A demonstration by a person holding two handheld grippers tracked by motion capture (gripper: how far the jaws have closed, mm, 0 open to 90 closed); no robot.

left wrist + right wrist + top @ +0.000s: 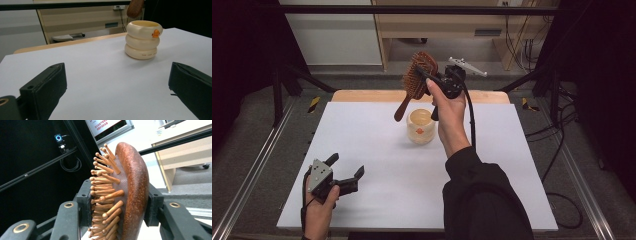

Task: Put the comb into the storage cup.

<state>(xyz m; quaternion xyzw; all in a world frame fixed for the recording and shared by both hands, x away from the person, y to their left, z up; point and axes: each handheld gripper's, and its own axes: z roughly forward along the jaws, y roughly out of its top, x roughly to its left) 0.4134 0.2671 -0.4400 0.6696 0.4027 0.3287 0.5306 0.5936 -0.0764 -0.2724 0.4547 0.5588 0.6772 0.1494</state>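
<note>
A wooden hairbrush (pixel 416 80) with wooden pins hangs in the air above a cream ribbed cup (pixel 420 126), its handle slanting down toward the cup's left rim. My right gripper (pixel 428 76) is shut on the brush head. In the right gripper view the hairbrush (pixel 130 190) sits between the jaws, one pad on the pins and one on the brown back. At the table's near left corner my left gripper (pixel 346 167) rests open with nothing between its fingers. From the left gripper view the cream cup (pixel 143 40) with an orange duck mark stands ahead to the right, the brush handle tip (pixel 135 8) above it.
The white table top (pixel 377 165) has a wooden strip along its far edge. Metal rails run down both sides. Behind the table stand a pale wooden cabinet (pixel 452 25) and cables on the floor at the right.
</note>
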